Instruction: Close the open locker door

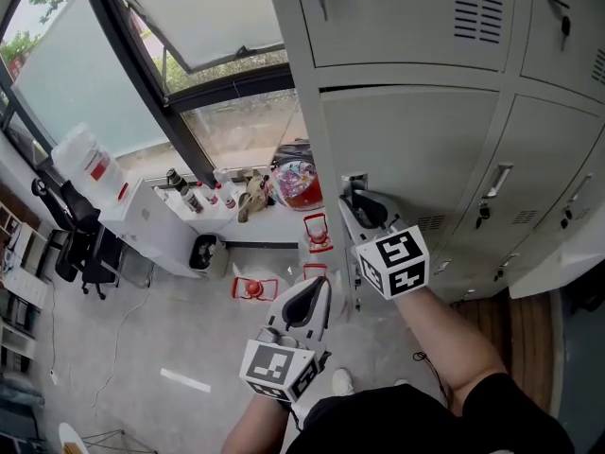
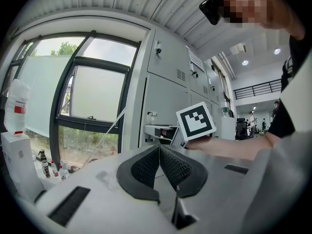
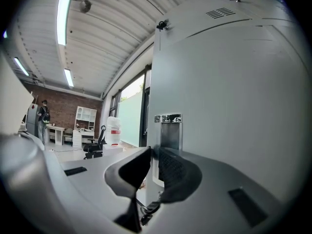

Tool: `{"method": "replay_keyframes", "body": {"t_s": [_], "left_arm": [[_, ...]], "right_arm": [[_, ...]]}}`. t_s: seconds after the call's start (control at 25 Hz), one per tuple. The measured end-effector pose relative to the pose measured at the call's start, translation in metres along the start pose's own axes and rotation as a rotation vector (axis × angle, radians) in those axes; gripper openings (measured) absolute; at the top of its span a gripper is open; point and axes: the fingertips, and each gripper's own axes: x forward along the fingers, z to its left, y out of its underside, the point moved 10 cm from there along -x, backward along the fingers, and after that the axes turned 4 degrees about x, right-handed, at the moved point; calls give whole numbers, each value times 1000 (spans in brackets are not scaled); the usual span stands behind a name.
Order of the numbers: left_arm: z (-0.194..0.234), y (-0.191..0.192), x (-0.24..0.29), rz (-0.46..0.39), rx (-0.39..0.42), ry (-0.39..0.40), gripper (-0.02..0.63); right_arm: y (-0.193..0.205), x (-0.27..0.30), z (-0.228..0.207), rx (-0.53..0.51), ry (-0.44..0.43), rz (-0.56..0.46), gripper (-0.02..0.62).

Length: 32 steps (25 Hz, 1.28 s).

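The grey locker door (image 1: 416, 149) stands slightly ajar in the bank of lockers; its free left edge carries a metal latch plate (image 3: 168, 130). My right gripper (image 1: 356, 203) is at that edge, just below the latch. In the right gripper view the right gripper (image 3: 154, 151) has its jaws closed onto the thin door edge, which fills the narrow gap between the pads. My left gripper (image 1: 318, 288) hangs lower and to the left, away from the door. In the left gripper view the left gripper (image 2: 159, 148) is shut with nothing in it.
Closed lockers (image 1: 406, 8) lie above and to the right. Left of them is a big window (image 1: 203, 8), with a low white cabinet (image 1: 142, 218) carrying bottles and a jug (image 1: 87, 164). An office chair (image 1: 76, 239), a colourful bag (image 1: 295, 183) and red items (image 1: 255, 288) are on the floor.
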Motion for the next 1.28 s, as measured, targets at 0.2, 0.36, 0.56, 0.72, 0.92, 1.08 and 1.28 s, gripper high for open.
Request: {"method": "replay_keyframes", "body": {"t_s": [0.2,0.36,0.56,0.72,0.92,1.08,1.28], "left_arm": [[9,0,16,-1,6,34,18],[15,0,23,-4,5,57,18],[24,1,28,-6,-2,72,18],[30,2,30,-6,-17,86,18],[33,4,33,-6,-16,104,18],[32,3,36,-3,-19,113,18],[29,2,37,-1,-20,119,18]], "right_arm": [[1,8,-4,-6,23,-2,101],[0,13,-7,-6,42,-3,98],[0,18,-9,-3,67,-3,97],[0,19,-8,-2,79,-5,97],[0,20,-8,-1,79,-7,98],[0,20,-9,0,73,-3,98],[0,17,-11,-5,60,0,91]]}}
